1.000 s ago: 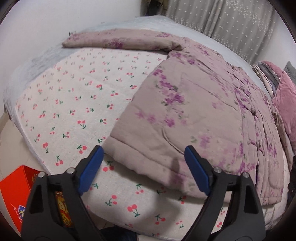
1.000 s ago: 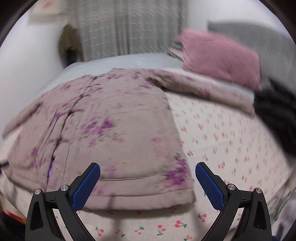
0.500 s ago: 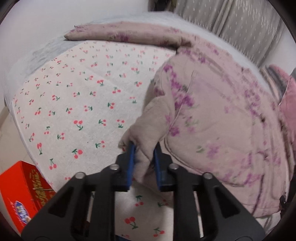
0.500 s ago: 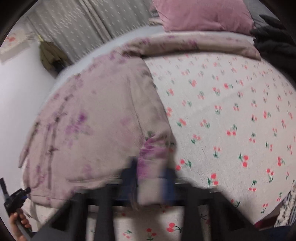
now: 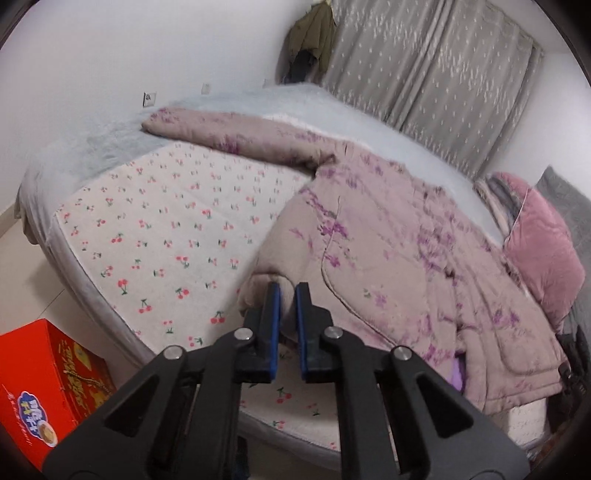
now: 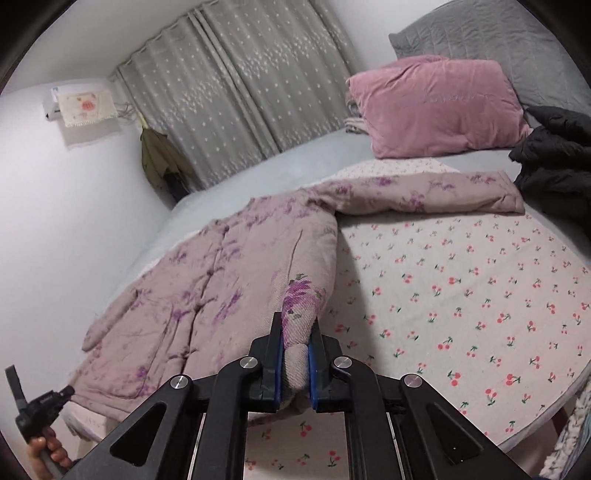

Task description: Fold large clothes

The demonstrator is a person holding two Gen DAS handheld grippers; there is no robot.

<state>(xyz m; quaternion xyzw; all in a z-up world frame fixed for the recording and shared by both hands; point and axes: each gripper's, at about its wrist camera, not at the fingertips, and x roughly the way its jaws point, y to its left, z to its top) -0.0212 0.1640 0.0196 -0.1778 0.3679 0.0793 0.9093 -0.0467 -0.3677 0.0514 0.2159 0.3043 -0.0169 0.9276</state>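
Padded floral jacket point(image 6: 229, 280): bulky, soft, floppy. Right gripper point(image 6: 295, 354) and left gripper point(image 5: 287, 314) jaws both pinching hem corners; sleeve point(image 6: 424, 195) trails toward 2 o'clock.

A big bed point(image 5: 92, 162) with a pale blue sheet, a cherry-print cover point(image 6: 461, 280) spread on top, a padded flowery coat point(image 5: 388, 251) lying on it, a pink pillow point(image 6: 436, 107), a grey pillow point(image 6: 480, 33), a black jacket point(image 6: 557, 162) at the side
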